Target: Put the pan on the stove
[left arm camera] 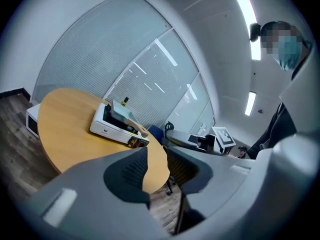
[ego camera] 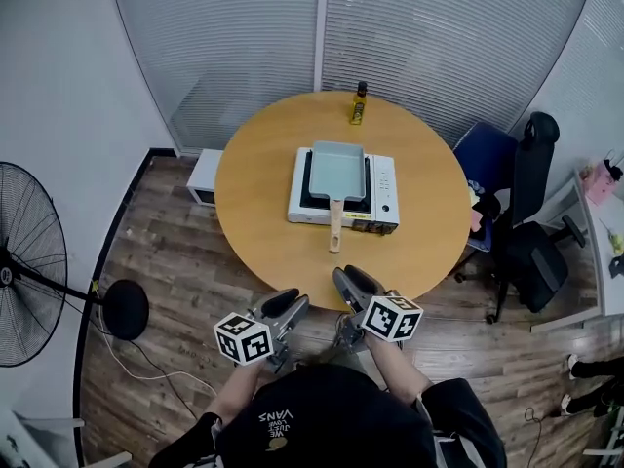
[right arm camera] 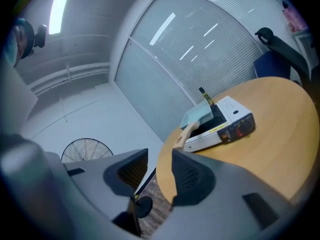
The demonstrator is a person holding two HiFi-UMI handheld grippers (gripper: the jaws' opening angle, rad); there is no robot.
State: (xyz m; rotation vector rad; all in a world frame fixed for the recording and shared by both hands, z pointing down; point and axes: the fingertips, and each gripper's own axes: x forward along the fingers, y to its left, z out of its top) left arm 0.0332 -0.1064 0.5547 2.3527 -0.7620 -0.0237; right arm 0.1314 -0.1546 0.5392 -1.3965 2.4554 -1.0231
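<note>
At the far left of the head view, a fan (ego camera: 29, 261) stands on the wood floor. A white box (ego camera: 203, 178) sits on the floor beside the left edge of the round table (ego camera: 263, 232).

On the table centre:
- The stove (ego camera: 385, 188) lies flat, with its control panel on the right side.
- The pan (ego camera: 336, 172), a pale rectangular type, rests on the stove burner. Its wooden handle (ego camera: 335, 227) projects over the stove's near edge, toward the person.
- A bottle (ego camera: 358, 103) stands upright at the far table edge, apart from the stove.

Below the table's near edge:
- The left gripper (ego camera: 289, 305) is held off the table. Its jaws stand partly apart with a clear gap and hold nothing.
- The right gripper (ego camera: 349, 283) is just beside it, also clear of the table. Its jaws are likewise partly apart and empty.

Right of the table, a black chair (ego camera: 531, 213) stands on the floor.
</note>
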